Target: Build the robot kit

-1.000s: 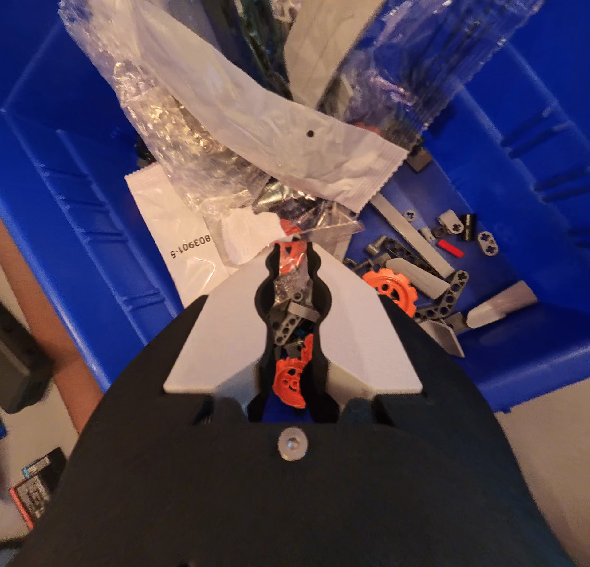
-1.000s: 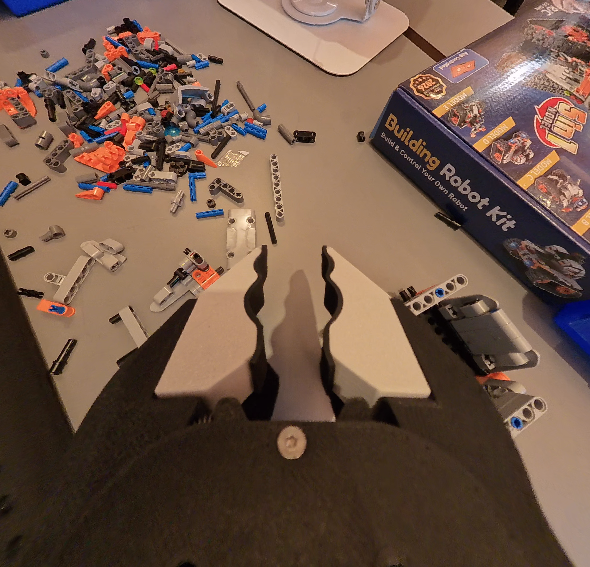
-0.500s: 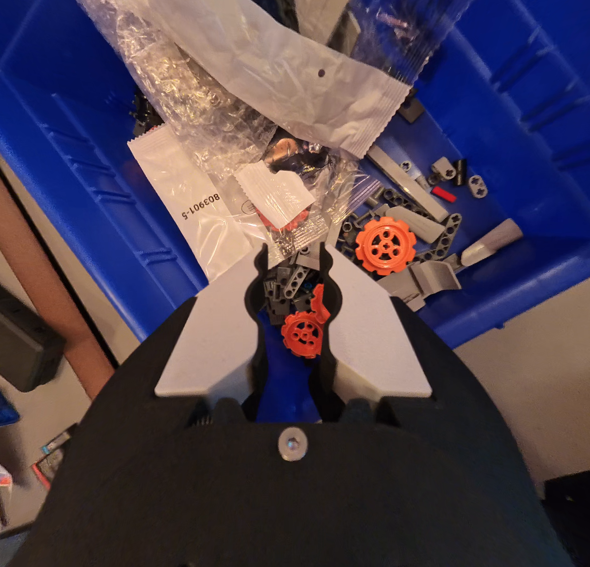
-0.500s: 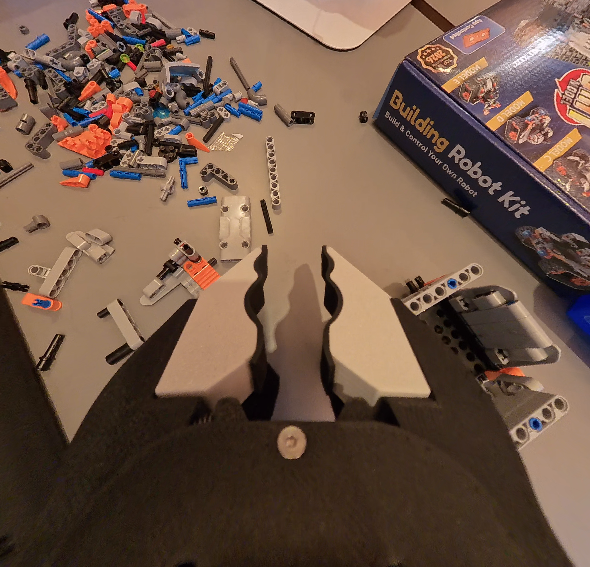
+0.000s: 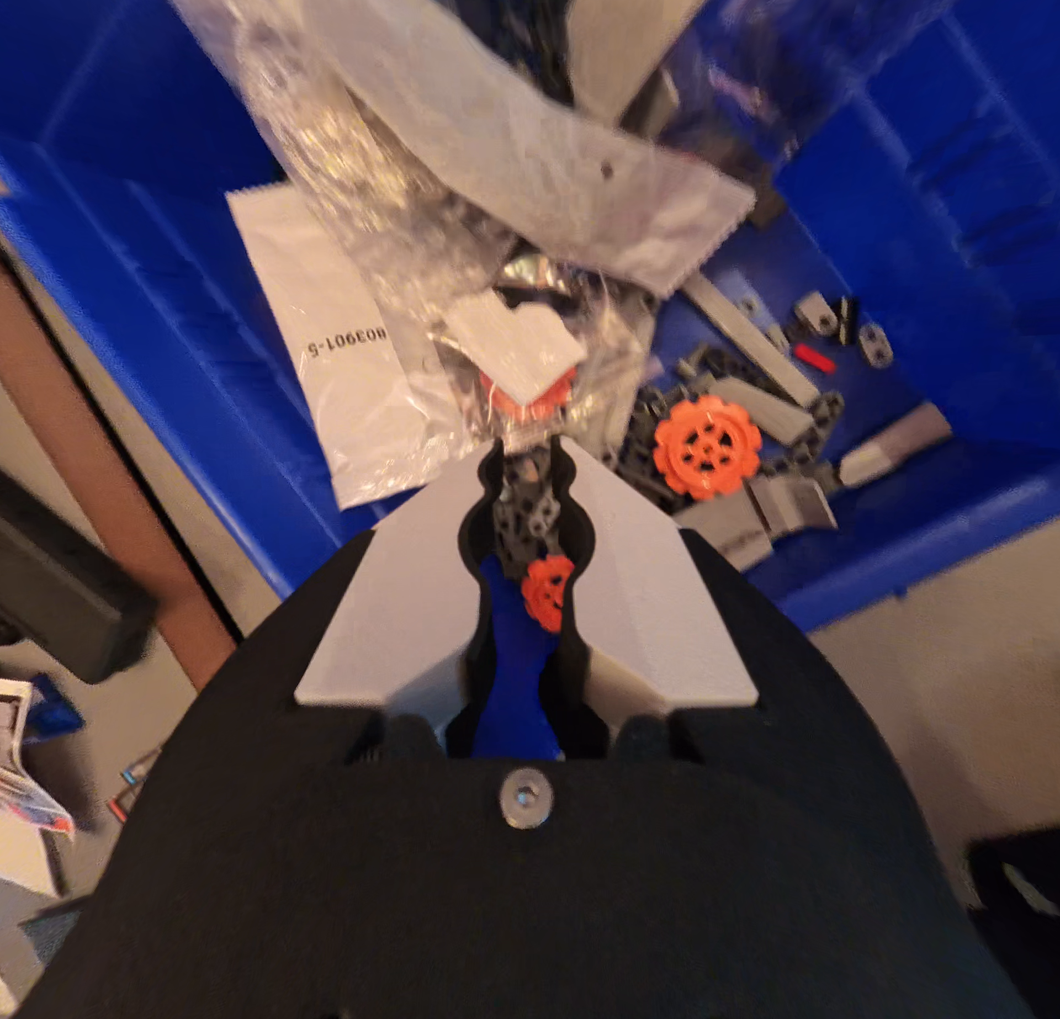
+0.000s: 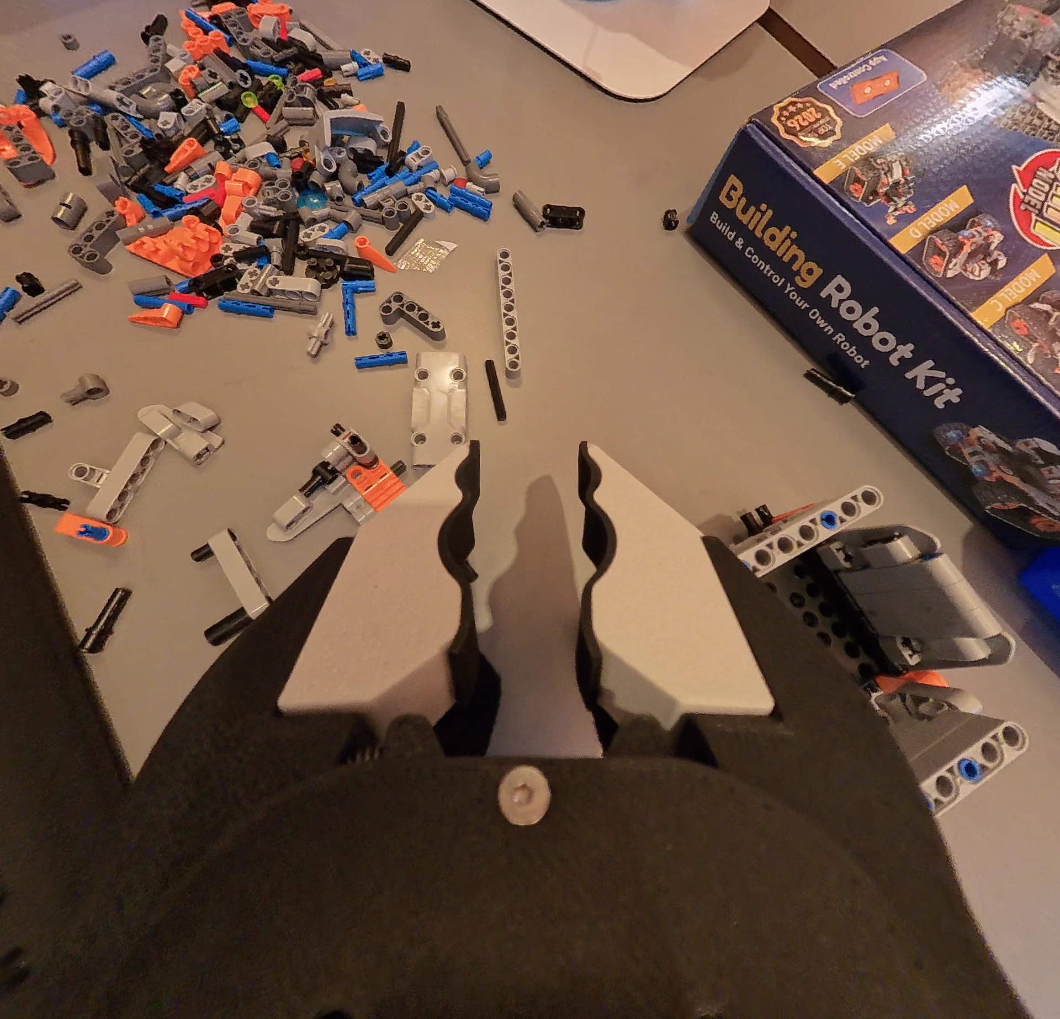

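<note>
In the left wrist view my left gripper [image 5: 527, 452] hangs over a blue bin [image 5: 172, 303]. Its jaws are nearly closed on the lower edge of a small clear plastic bag [image 5: 516, 360] of parts with an orange gear inside. Below the jaws lie grey beams and a small orange gear [image 5: 545, 590]. A larger orange gear [image 5: 708, 446] lies to the right among grey pieces. The view is blurred. In the right wrist view my right gripper [image 6: 527, 452] is open and empty above the grey table [image 6: 602, 303], next to a grey panel piece [image 6: 439, 406].
Bigger plastic bags [image 5: 516, 148] and a white packet [image 5: 321, 326] fill the bin. On the table are a pile of small building pieces [image 6: 246, 188], a partly built grey assembly [image 6: 895, 607], a blue kit box [image 6: 918, 246] and a white stand base [image 6: 619, 33]. One gripper's finger ends stand about 55 centimetres off the other's.
The left jaws opened half a second ago and have narrowed again onto the small bag's edge; the left view has pulled back from the bin. The right gripper has drifted slightly, still open.
</note>
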